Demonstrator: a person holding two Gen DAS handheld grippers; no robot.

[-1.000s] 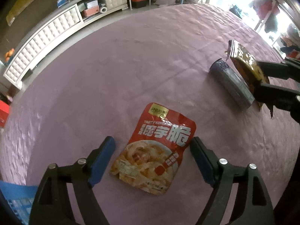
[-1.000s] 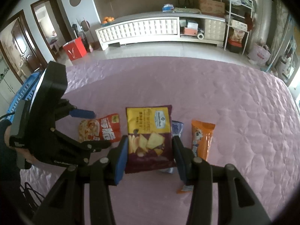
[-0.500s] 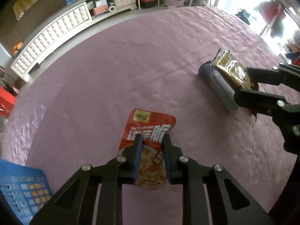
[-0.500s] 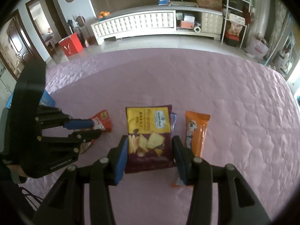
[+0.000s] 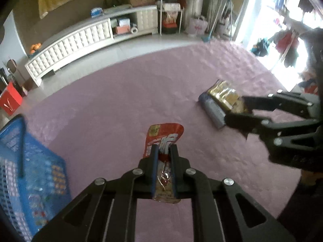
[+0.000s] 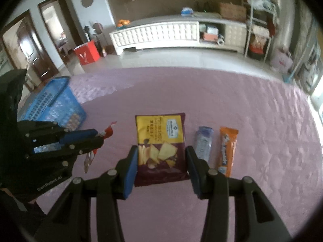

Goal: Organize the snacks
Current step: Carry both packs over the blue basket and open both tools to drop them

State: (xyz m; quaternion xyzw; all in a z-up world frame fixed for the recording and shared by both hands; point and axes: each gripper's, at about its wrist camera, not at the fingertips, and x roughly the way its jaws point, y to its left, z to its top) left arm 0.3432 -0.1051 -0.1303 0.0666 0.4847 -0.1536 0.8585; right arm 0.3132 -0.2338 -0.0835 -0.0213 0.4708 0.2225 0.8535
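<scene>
Left gripper [image 5: 164,151] closing, squeezing red snack bag [image 5: 164,139] mid-frame; right gripper [image 6: 161,153] part open, hugging yellow chip bag [image 6: 160,147], lower middle.

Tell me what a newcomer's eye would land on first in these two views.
First, the yellow and purple chip bag between the right gripper jaws, dead centre above the pink quilted surface. Next, the red snack pouch crumpled in the left gripper, whose jaws are closing on it. At the left edge sits a blue basket.

Red snack pouch [image 5: 164,139], yellow-and-purple chip bag [image 6: 160,147], orange bar wrapper [image 6: 227,151], blue basket [image 6: 54,104], quilted pink cover [image 6: 252,111]
</scene>
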